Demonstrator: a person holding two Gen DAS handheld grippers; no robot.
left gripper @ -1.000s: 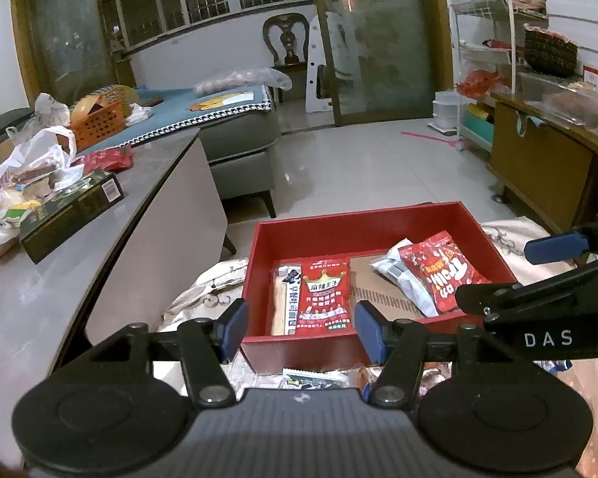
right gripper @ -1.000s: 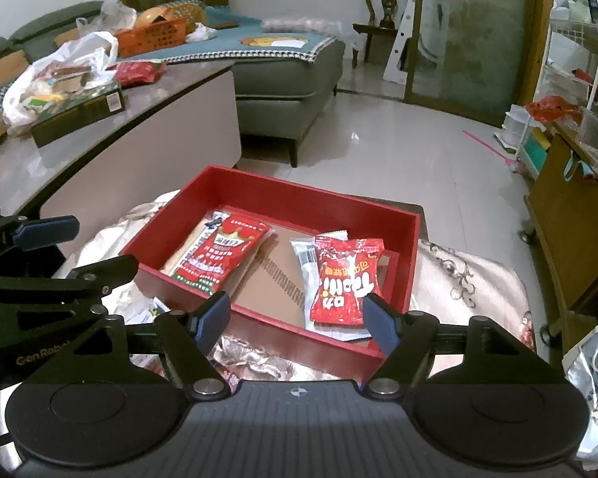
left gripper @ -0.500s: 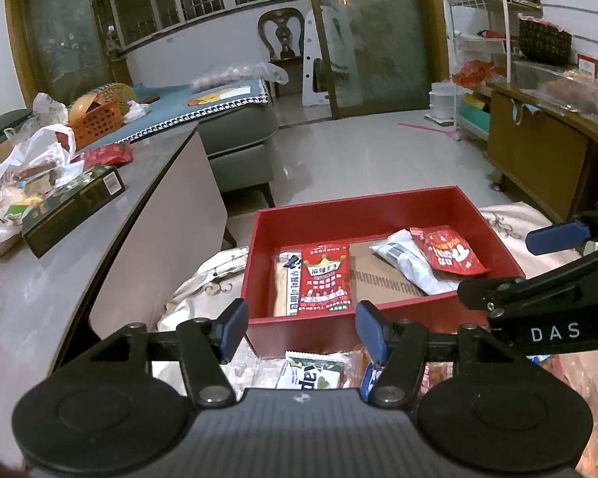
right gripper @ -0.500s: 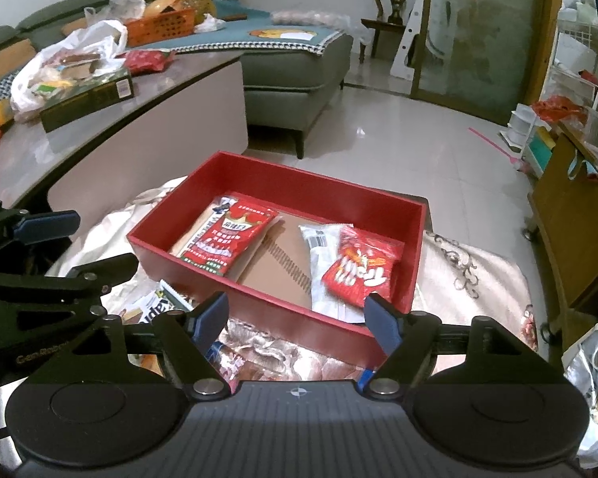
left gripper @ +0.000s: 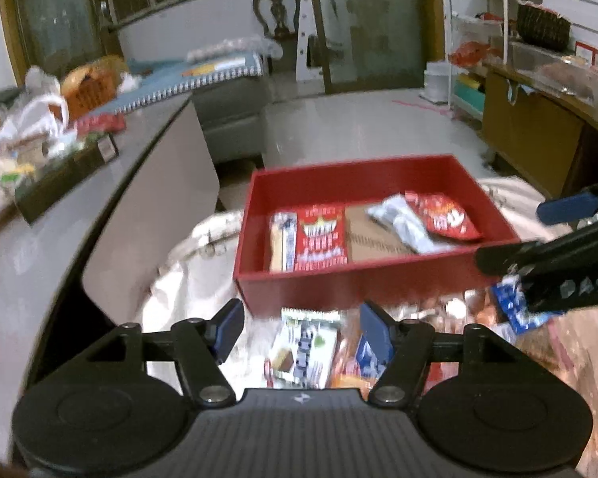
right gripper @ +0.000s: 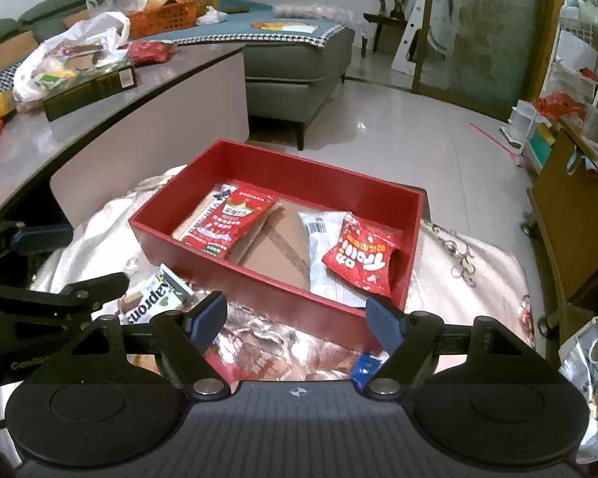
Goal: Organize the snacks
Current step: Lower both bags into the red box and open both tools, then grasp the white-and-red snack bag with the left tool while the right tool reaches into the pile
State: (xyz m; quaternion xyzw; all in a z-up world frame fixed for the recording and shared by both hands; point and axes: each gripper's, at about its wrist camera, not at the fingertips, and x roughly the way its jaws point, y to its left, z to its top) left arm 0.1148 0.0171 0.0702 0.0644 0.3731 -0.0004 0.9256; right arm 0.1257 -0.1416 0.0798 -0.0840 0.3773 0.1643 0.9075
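A red box (left gripper: 355, 281) (right gripper: 259, 275) stands on a cloth-covered surface. It holds a red packet with a crown (left gripper: 321, 237) (right gripper: 229, 223), a beige bar (left gripper: 282, 237), a silver packet (left gripper: 398, 225) (right gripper: 323, 247) and a small red bag (left gripper: 442, 215) (right gripper: 360, 257). In front of the box lie loose snacks, among them a white and green packet (left gripper: 303, 346) (right gripper: 151, 298) and a blue packet (left gripper: 514, 306) (right gripper: 364, 366). My left gripper (left gripper: 301, 328) is open and empty above the loose snacks. My right gripper (right gripper: 297, 318) is open and empty at the box's near wall.
A grey counter (left gripper: 32, 231) (right gripper: 79, 115) on the left carries a dark box (right gripper: 89, 87), plastic bags and an orange basket (right gripper: 163, 20). A grey sofa (right gripper: 295, 59) stands behind. A wooden cabinet (left gripper: 538, 135) (right gripper: 570, 219) runs along the right. A silver bag (right gripper: 594, 362) sits at the right.
Both grippers have drawn back from the box and lowered, so the loose snacks in front of the box have come into view. Both stay open and empty.
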